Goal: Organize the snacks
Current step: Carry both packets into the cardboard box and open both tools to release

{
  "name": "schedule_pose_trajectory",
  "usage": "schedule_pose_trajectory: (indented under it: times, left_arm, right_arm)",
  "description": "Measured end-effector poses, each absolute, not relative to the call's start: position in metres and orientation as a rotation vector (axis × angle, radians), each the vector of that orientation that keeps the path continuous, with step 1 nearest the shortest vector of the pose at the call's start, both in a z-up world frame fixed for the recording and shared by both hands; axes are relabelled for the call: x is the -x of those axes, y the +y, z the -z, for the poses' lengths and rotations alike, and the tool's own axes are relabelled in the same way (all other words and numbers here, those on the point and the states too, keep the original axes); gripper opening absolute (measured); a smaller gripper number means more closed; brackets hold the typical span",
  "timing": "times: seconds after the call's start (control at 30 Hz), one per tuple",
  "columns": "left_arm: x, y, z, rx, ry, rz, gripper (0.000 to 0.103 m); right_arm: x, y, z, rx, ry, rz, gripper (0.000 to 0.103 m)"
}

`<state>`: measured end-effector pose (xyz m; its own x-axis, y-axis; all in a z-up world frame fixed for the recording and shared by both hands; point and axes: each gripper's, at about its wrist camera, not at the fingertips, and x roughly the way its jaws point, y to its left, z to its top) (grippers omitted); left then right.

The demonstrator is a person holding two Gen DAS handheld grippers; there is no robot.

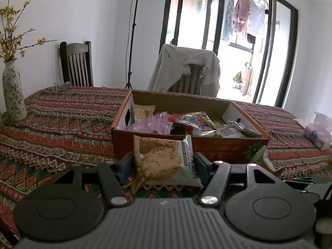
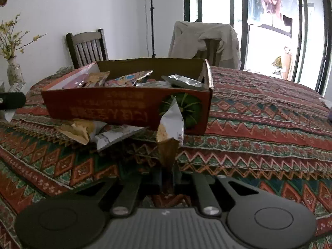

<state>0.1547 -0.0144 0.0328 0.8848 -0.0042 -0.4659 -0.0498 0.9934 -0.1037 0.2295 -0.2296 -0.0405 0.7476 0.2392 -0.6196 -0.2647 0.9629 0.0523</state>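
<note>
An open red cardboard box [image 1: 186,147] stands on the patterned tablecloth and holds several snack packets [image 1: 195,122]. In the left wrist view my left gripper [image 1: 164,166] is just in front of the box, its blue pads pressing both sides of a cookie packet [image 1: 161,155]. In the right wrist view my right gripper [image 2: 167,174] is shut on the lower corner of a white and brown snack packet [image 2: 171,124], which stands edge-on before the box [image 2: 124,105]. Two more packets [image 2: 78,130] lie on the cloth under the box's front wall.
A flowered vase [image 1: 12,91] with yellow branches stands at the table's far left. A clear bag [image 1: 319,130] lies at the right edge. Behind the table are a dark wooden chair [image 1: 77,62], a chair draped with a jacket [image 1: 186,68] and a light stand [image 1: 130,41].
</note>
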Motion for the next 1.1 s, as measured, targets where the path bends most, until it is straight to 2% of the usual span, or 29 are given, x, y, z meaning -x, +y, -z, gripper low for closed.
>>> schedule_pose_trajectory:
  times: [0.57, 1.1]
  left_arm:
    - [-0.162, -0.019, -0.044, 0.087, 0.448, -0.017, 0.063]
    - [-0.232, -0.031, -0.066, 0.072, 0.393, -0.017, 0.063]
  right_arm:
    - [-0.202, -0.245, 0.004, 0.017, 0.481, -0.217, 0.008]
    - [-0.241, -0.220, -0.032, 0.056, 0.371, -0.269, 0.008]
